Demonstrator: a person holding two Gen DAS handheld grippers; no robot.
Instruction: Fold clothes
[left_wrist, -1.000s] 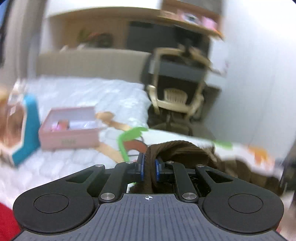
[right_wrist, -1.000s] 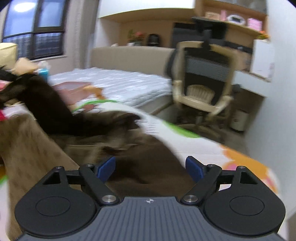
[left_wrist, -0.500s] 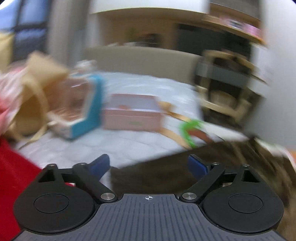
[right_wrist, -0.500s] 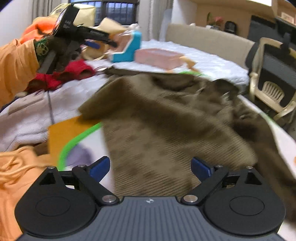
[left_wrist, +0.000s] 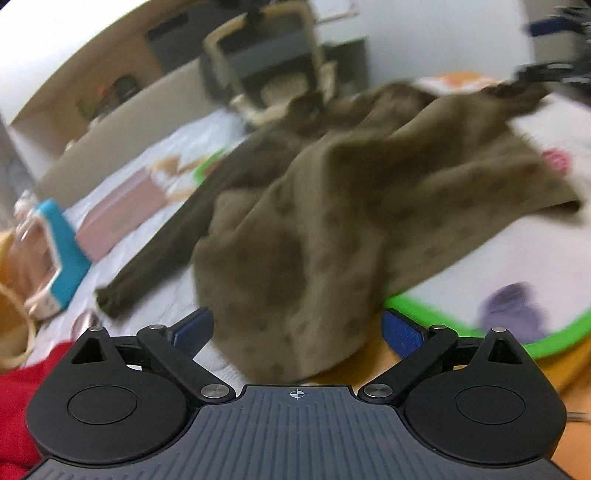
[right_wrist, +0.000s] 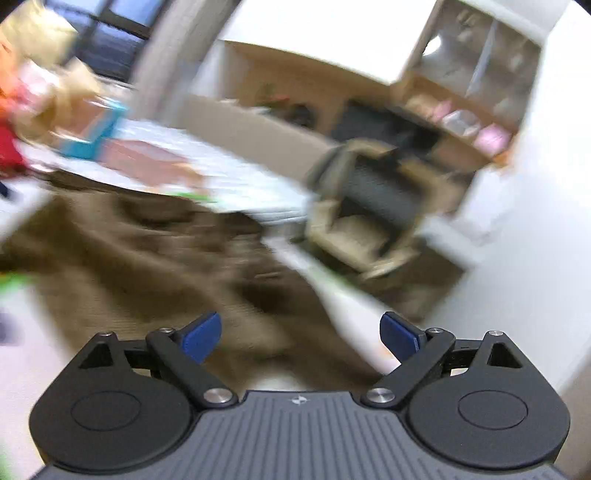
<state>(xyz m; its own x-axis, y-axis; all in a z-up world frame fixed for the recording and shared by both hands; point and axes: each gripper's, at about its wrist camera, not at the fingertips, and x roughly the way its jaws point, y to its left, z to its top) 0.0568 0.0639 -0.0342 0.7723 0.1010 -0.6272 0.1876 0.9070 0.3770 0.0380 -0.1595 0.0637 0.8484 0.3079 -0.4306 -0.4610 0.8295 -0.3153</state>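
A brown knitted sweater (left_wrist: 332, 206) lies crumpled on the bed, one dark sleeve (left_wrist: 155, 254) stretched toward the left. Its near hem sits between the fingers of my left gripper (left_wrist: 297, 328), which stands open just above it. The sweater's far corner, at the top right of the left wrist view, is lifted and blurred. In the right wrist view the same sweater (right_wrist: 147, 258) spreads blurred below my right gripper (right_wrist: 301, 332), which is open and holds nothing.
A green-edged white mat (left_wrist: 498, 266) lies under the sweater. A pink box (left_wrist: 118, 218), a blue-and-white box (left_wrist: 59, 262) and red cloth (left_wrist: 22, 398) sit at the left. A beige office chair (right_wrist: 365, 218) stands beyond the bed, with shelves (right_wrist: 465, 110) behind.
My left gripper let go of the brown sweater a second ago and now hovers open over its near hem. Both cameras have swung sharply; the right one turned toward the chair.
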